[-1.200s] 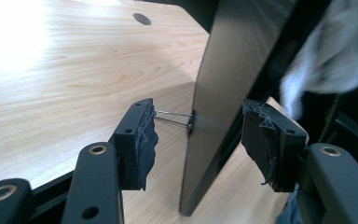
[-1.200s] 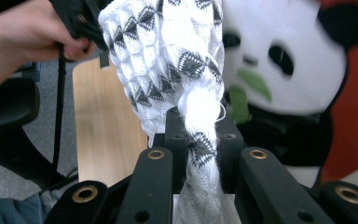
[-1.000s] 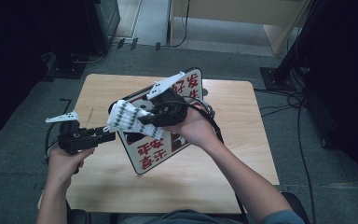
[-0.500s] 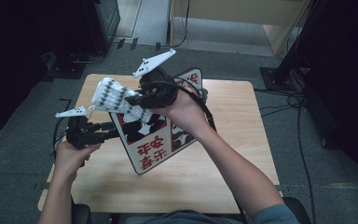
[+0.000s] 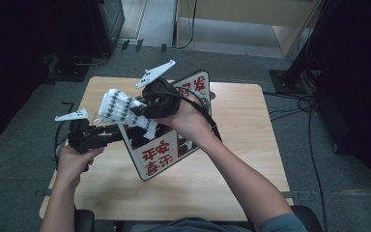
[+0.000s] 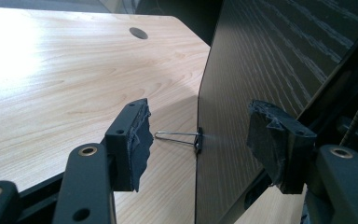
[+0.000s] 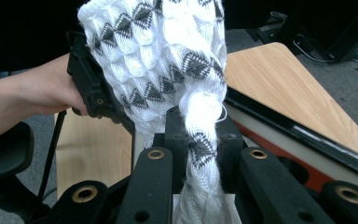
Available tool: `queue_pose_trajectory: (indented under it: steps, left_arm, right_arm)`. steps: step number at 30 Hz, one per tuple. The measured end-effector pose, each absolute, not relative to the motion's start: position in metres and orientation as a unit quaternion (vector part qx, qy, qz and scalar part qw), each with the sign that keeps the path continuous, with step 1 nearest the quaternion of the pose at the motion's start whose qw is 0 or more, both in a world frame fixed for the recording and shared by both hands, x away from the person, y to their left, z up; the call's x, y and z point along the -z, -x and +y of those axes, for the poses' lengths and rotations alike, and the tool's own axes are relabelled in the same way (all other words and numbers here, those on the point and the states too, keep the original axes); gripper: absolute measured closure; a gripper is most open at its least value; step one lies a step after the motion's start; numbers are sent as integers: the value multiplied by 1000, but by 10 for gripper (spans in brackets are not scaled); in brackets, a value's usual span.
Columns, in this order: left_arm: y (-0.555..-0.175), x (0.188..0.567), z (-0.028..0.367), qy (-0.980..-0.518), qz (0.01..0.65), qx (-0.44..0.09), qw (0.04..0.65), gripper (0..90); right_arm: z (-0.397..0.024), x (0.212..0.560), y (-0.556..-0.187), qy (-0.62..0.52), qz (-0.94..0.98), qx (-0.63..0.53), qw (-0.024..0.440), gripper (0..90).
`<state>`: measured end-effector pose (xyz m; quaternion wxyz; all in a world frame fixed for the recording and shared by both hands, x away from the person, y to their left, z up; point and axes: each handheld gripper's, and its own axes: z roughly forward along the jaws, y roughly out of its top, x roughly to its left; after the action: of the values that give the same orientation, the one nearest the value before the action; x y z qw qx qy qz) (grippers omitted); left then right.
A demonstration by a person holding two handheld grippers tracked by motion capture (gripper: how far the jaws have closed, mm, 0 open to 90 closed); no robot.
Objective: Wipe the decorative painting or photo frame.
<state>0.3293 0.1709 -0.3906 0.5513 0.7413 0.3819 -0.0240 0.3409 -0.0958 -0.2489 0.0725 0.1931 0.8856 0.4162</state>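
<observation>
— What's your left hand-held gripper (image 6: pixel 198 140) doing?
— Its jaws have just been opening; they stand wide astride the sign board's (image 6: pixel 270 60) edge and its binder clip (image 6: pixel 196 139), pads clear.
— And your right hand-held gripper (image 7: pixel 200 140)?
— Clamped on the knitted cloth (image 7: pixel 158 51), lifted above the wooden tabletop (image 5: pixel 232 111); grey carpet (image 5: pixel 319 159) surrounds it.

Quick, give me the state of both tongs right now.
Left tongs: open, jaws standing either side of the board's edge, pads not touching it.
Right tongs: shut on the white patterned knit cloth.
</observation>
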Motion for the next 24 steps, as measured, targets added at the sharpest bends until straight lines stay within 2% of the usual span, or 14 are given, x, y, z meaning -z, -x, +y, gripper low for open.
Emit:
queue_pose_trajectory:
  steps: [24]
  left_arm:
    - [-331, 394, 168, -747, 381, 24, 544, 397]
  right_arm:
    - [-100, 290, -335, -194, 896, -397, 45, 809]
